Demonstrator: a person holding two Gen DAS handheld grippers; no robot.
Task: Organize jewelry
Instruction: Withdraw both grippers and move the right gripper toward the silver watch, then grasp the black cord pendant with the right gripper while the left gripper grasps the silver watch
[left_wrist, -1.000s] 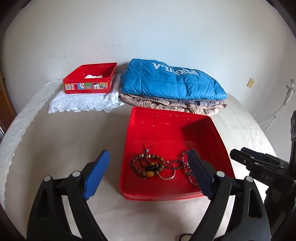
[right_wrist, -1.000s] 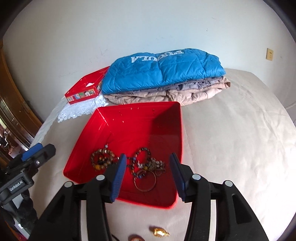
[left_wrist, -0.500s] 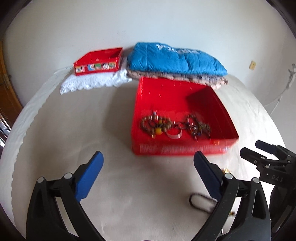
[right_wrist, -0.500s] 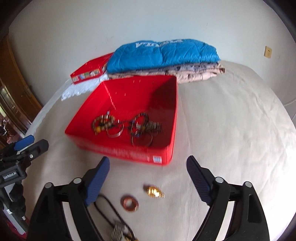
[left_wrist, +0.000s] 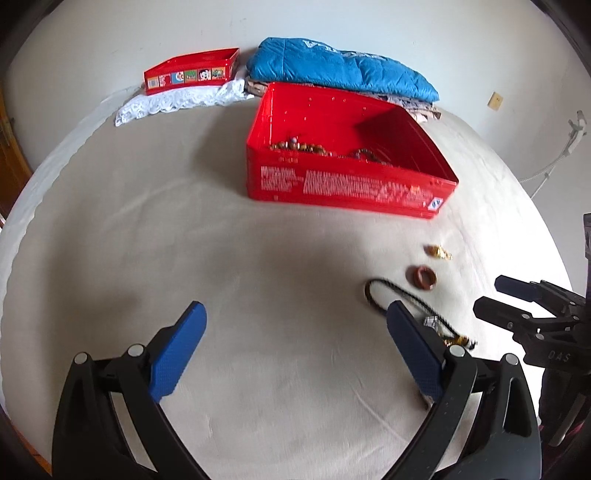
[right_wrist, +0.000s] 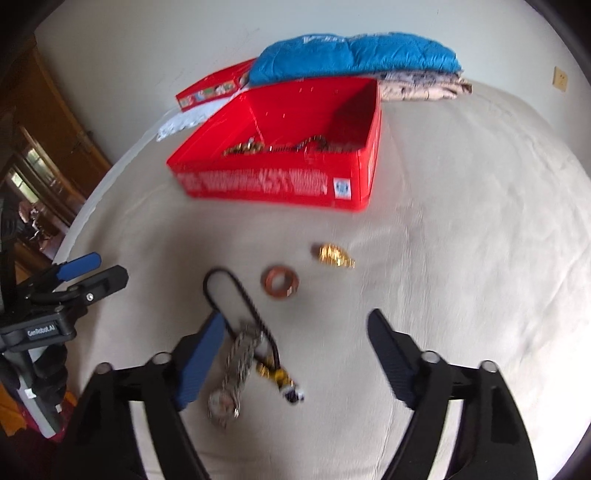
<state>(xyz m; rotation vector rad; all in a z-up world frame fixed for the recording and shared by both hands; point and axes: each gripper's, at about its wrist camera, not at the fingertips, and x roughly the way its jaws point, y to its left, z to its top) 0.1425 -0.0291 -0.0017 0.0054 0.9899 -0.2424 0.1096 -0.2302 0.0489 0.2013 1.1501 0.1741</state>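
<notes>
A red box (left_wrist: 351, 184) (right_wrist: 280, 181) stands on the bed with bead bracelets (left_wrist: 299, 146) inside. In front of it on the bedsheet lie a gold trinket (right_wrist: 334, 255) (left_wrist: 437, 252), a brown ring (right_wrist: 279, 282) (left_wrist: 421, 277), a black cord necklace (right_wrist: 236, 291) (left_wrist: 391, 291) with a pendant, and a silver watch (right_wrist: 236, 365). My right gripper (right_wrist: 295, 328) is open just above the cord and watch. My left gripper (left_wrist: 295, 328) is open and empty over bare sheet, left of the loose pieces.
A small red tin (left_wrist: 192, 74) sits on a white lace cloth (left_wrist: 177, 101) at the back left. A folded blue jacket (left_wrist: 340, 72) on beige clothes lies behind the box. A wooden cabinet (right_wrist: 44, 122) stands off the bed's left side.
Both grippers have pulled back from the red box and dropped lower. The loose jewelry in front of the box has come into view under the right gripper.
</notes>
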